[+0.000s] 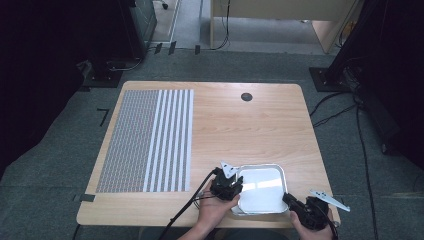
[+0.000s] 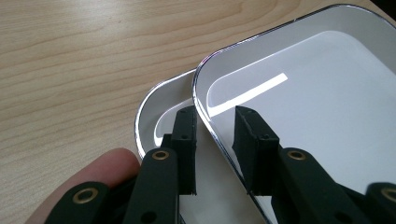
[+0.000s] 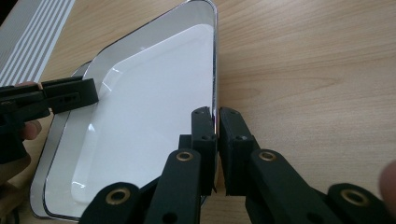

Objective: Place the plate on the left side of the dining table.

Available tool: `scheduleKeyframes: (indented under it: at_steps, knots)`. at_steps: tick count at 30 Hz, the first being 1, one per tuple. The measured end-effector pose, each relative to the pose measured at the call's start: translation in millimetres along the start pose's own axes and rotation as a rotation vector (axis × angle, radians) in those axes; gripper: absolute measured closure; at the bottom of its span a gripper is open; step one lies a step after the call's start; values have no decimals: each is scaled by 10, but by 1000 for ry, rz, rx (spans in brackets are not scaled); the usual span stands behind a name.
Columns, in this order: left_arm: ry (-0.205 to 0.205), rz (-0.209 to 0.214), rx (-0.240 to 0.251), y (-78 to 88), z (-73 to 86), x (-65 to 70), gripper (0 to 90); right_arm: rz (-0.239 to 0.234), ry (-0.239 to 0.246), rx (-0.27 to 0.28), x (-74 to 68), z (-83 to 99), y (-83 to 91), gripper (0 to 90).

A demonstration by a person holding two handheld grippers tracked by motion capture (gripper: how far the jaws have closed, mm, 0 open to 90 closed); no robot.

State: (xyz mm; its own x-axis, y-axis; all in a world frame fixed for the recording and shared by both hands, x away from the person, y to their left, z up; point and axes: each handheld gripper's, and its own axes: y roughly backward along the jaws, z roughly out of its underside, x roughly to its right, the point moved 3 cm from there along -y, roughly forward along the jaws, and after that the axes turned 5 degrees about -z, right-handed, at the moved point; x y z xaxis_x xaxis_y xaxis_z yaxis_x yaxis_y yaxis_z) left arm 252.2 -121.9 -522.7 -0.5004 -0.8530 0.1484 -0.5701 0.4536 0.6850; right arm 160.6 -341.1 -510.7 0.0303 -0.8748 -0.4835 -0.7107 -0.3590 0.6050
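My right tongs [image 3: 216, 140] are pinched on the raised rim of the upper tray [image 3: 149, 116], the two jaws nearly together with the thin metal edge between them. My left tongs [image 2: 212, 140] stand apart astride the opposite rim of that same tray, one jaw outside and one inside, not yet closed on it as far as I can tell. From above, the left tongs [image 1: 227, 186] sit at the tray's near left edge and the right tongs [image 1: 295, 205] at its near right corner.

Under the upper tray, offset just beyond my left tongs, lies a second tray [image 2: 156, 109] of the same kind; the two are nested and askew, resting on the worktop [image 3: 303, 60] close to my edge of it. Farther out past the left tongs lies a striped mat [image 1: 145, 142].

I judge these trays to be thin polished metal: light, stiff, and slippery. The mirror finish gives the jaws little to bite, so the rolled rim is the place to hold, squarely and on both sides. Nested trays may stick, or the lower one may slide.
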Motion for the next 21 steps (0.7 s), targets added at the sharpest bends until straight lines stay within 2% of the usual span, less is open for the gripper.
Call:
scheduleKeyframes:
  at_steps: [9,17,21]
  knots:
    - [15,28,25,82,-73,-5,719,-21,-85,19,56,-4,12,884]
    - [33,26,64,226,-168,-51,717,-29,-65,57,-32,-35,18,895]
    - [41,20,78,293,-213,-109,697,-51,-78,53,-109,-56,-17,898]
